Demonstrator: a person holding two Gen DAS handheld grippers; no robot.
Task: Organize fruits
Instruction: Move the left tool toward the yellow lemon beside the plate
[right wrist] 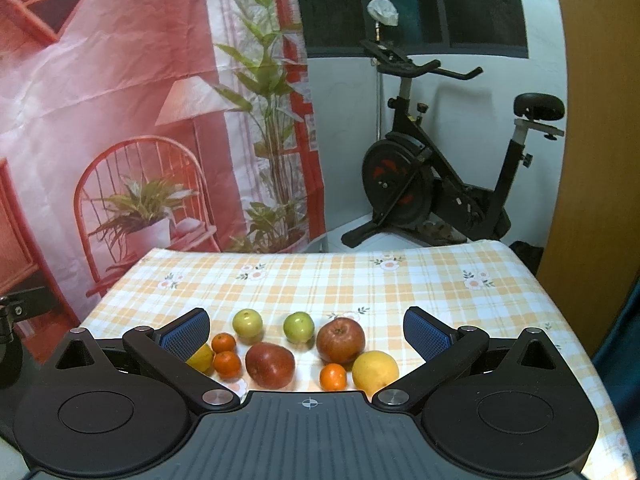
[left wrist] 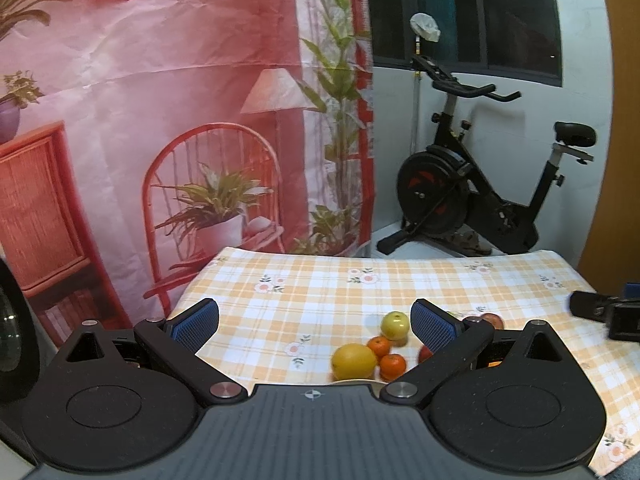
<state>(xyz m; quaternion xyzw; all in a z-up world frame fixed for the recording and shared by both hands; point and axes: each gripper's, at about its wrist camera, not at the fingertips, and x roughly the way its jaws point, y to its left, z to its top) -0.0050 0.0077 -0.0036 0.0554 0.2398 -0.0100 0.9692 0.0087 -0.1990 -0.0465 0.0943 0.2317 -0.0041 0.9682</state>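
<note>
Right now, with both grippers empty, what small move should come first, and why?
Probably lower the right gripper onto the red apple: its jaws are open, nothing is held, and that apple lies loose on the checked tablecloth between the fingers.

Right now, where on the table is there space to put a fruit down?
The far half of the checked tablecloth, between the green apples and the edge by the exercise bike, is bare. So is the right side past the yellow citrus. The near middle is crowded: red apples, mandarins, all close together.
</note>
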